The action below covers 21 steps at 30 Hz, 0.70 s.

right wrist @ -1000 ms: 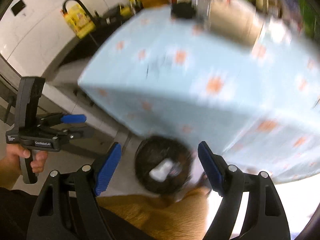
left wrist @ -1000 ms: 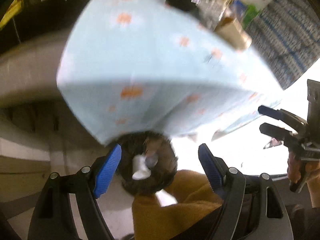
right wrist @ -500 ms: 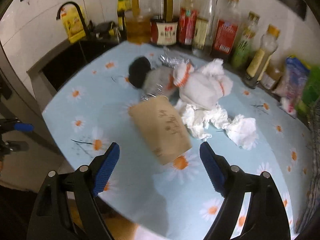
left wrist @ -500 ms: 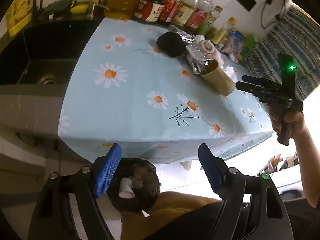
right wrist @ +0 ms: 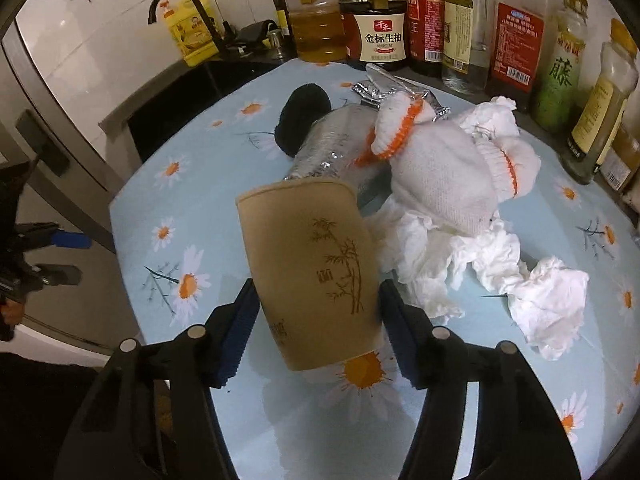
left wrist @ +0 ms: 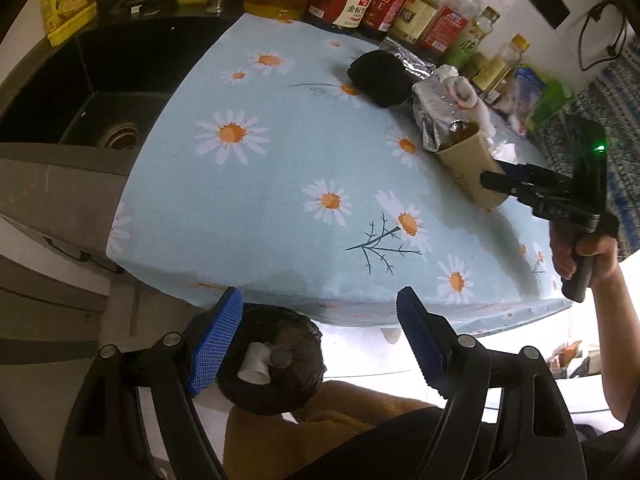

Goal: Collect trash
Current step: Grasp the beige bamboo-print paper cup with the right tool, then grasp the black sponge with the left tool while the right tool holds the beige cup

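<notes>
A tan paper cup (right wrist: pixel 316 264) with a bamboo print lies on its side on the daisy tablecloth (right wrist: pixel 180 208). My right gripper (right wrist: pixel 320 332) is open with its blue pads on either side of the cup's base; whether they touch it I cannot tell. Behind the cup lie a crumpled silver foil bag (right wrist: pixel 336 148), a black ball (right wrist: pixel 306 114), white gloves with orange cuffs (right wrist: pixel 440 172) and crumpled white tissues (right wrist: pixel 548 300). My left gripper (left wrist: pixel 320 340) is open and empty, off the table's front edge, above a black-lined bin (left wrist: pixel 276 364) holding a white cup (left wrist: pixel 256 368).
A row of sauce and oil bottles (right wrist: pixel 516 28) stands along the back wall. A black sink (left wrist: pixel 92 108) with a tap (right wrist: pixel 176 4) lies left of the table. The right gripper also shows in the left wrist view (left wrist: pixel 496 178), at the cup (left wrist: pixel 468 168).
Both grippers have swung up from the bin towards the table. My right gripper has moved in over the table until its pads flank the paper cup. The left has stayed low by the bin.
</notes>
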Available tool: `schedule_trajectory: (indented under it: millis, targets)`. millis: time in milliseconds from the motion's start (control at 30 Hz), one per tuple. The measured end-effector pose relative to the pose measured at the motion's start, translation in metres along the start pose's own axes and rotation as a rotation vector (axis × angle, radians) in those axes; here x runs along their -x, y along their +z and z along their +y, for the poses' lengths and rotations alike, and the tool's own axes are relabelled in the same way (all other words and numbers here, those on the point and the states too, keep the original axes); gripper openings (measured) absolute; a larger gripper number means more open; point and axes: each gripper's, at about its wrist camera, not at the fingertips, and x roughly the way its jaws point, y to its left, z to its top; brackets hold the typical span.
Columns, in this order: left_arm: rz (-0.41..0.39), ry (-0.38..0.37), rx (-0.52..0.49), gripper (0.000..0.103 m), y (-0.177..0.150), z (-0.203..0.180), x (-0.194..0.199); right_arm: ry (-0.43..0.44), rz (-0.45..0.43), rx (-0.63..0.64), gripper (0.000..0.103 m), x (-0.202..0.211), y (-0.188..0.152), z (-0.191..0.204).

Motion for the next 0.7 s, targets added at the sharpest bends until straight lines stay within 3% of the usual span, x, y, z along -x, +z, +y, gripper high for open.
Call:
schedule_trajectory:
  millis: [233,467,700]
  targets:
    - [-0.015,0.023,-0.036,0.077,0.024,-0.021,0.0,0.1,-0.058,-0.048,0.06,0.019,-0.006,-0.009]
    - [-0.026,0.012,-0.13,0.077,0.075,-0.04,-0.009,0.169,-0.144,-0.193,0.06,0.042,-0.029,-0.016]
    - [0.014,-0.068,-0.125,0.077,0.139,-0.045,-0.032,0.123,-0.235,-0.355,0.06,0.068,-0.054,0.0]
